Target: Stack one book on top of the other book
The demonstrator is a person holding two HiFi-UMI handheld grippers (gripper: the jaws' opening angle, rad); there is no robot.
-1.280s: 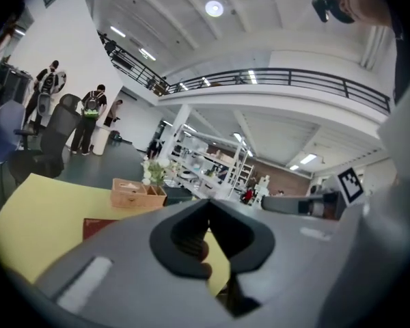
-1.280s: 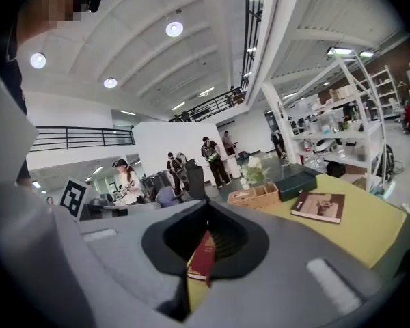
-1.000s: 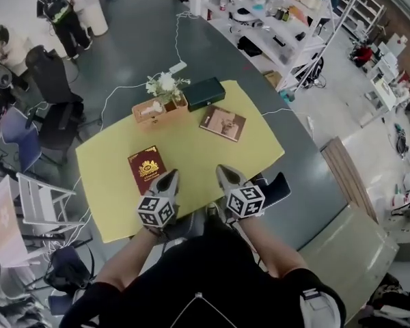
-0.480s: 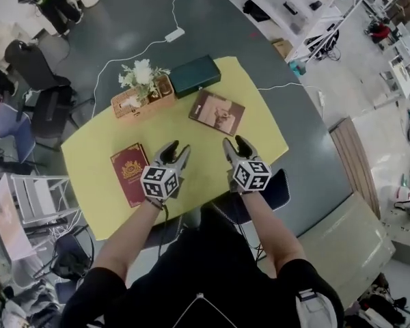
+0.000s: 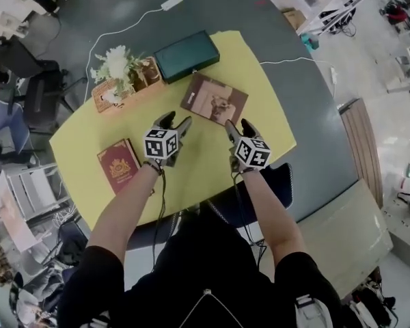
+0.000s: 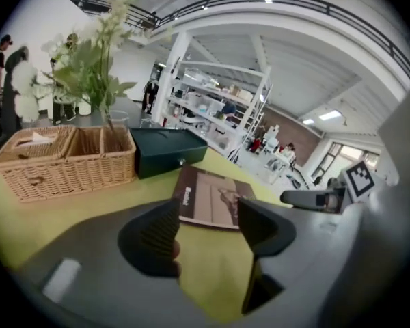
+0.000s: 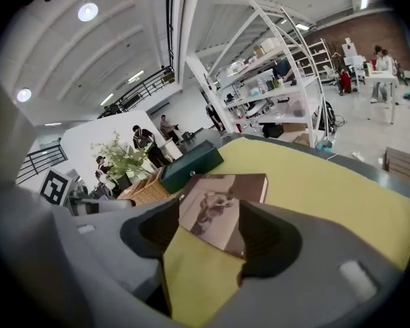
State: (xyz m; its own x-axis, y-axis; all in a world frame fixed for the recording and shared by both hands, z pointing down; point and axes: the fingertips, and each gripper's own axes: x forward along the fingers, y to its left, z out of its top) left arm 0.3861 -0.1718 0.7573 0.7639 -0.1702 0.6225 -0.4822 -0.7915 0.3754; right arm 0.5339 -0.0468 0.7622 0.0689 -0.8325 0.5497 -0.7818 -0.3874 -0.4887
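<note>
A brown book (image 5: 214,99) with a picture on its cover lies flat on the yellow table (image 5: 212,156), right of centre. A red book (image 5: 117,165) with gold print lies near the table's left front. My left gripper (image 5: 175,123) hovers just left of the brown book (image 6: 212,199), its jaws opening with nothing between them. My right gripper (image 5: 237,124) hangs at the near right corner of the brown book (image 7: 219,210), its jaws likewise opening and empty; the book shows through the gap beyond them.
A dark green box (image 5: 186,55) lies at the table's far edge. Beside it stands a wicker basket (image 5: 119,87) with white flowers (image 5: 111,63). Chairs (image 5: 20,60) stand left of the table, and a white cable (image 5: 133,22) runs over the grey floor.
Both grippers have moved forward from the table's near edge down towards the brown book, and both went from shut to open. The head view has tilted further over the table.
</note>
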